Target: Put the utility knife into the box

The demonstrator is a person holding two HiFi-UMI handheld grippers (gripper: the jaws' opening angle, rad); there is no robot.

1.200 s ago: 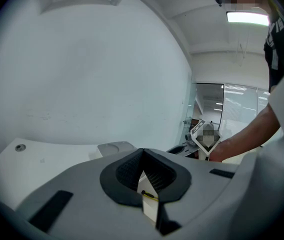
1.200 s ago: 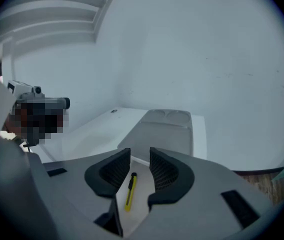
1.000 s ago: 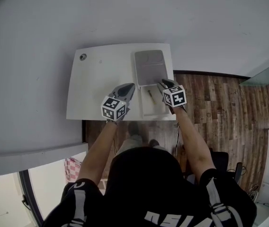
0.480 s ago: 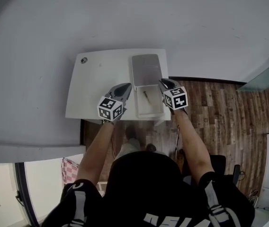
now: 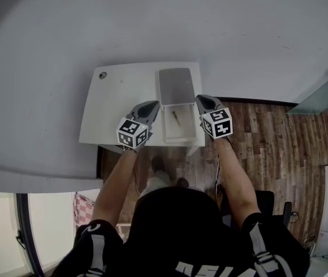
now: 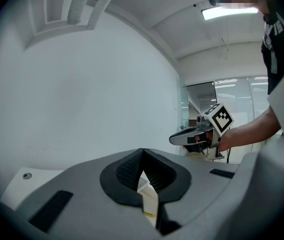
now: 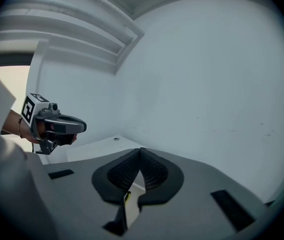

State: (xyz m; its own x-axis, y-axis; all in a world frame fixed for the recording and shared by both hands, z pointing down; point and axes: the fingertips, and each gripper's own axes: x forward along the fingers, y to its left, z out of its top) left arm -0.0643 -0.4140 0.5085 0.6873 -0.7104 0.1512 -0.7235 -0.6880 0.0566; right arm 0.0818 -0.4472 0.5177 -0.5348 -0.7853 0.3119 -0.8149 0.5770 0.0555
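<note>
The white box [image 5: 194, 133] stands open on the white table [image 5: 118, 100], its lid [image 5: 175, 85] folded back behind it. The dark utility knife [image 5: 175, 116] lies inside the box. My left gripper [image 5: 152, 106] hovers just left of the box, shut and empty; its tips [image 6: 142, 151] meet. My right gripper [image 5: 201, 100] hovers just right of the box; its jaws have just been closing and its tips [image 7: 141, 151] now meet with nothing between them. Each gripper shows in the other's view: the right gripper [image 6: 174, 139], the left gripper [image 7: 82, 126].
A small round grommet [image 5: 102, 75] sits in the table's far left corner. A white wall runs behind the table. Wooden floor [image 5: 268, 137] lies to the right, past the table's edge. My arms reach in from below.
Both grippers have lifted and drawn slightly away from the box. The right gripper has left the box's right side. The knife stays in the box.
</note>
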